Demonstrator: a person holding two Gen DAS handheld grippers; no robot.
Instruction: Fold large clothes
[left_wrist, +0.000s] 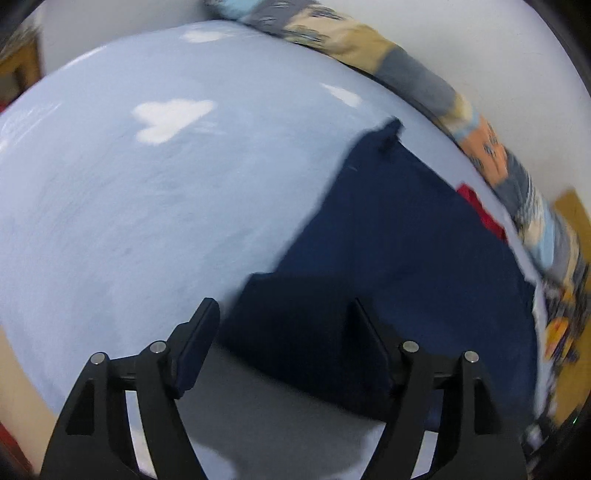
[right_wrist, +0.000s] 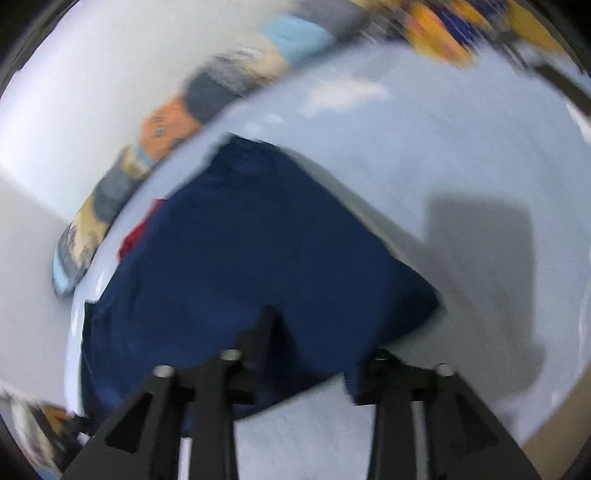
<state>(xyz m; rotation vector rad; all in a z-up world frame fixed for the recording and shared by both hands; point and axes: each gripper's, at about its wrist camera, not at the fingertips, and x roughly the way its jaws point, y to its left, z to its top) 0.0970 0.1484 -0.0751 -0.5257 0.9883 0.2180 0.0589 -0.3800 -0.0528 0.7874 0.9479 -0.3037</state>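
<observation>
Garment: my navy cloth (left_wrist: 399, 236) lies on the pale blue sheet (left_wrist: 147, 206), filling the lower right of the left view.
Long axis: lower centre up to a corner at upper right.
Left gripper (left_wrist: 282, 332): fingers spread, released, over the near edge.
Right gripper (right_wrist: 321, 354): fingers apart, blurred, above the cloth's near edge.
Behind: red fabric (left_wrist: 480, 214), patterned blanket (left_wrist: 424, 74).

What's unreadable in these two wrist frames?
- Navy garment: type and fold state unclear; the left gripper covers its near edge in the left wrist view, motion blur smears it in the right wrist view.
- Red item: mostly under the navy garment.
- Patterned blanket: print blurred, cut off by the frame.
- Right gripper: contact with cloth unclear.
</observation>
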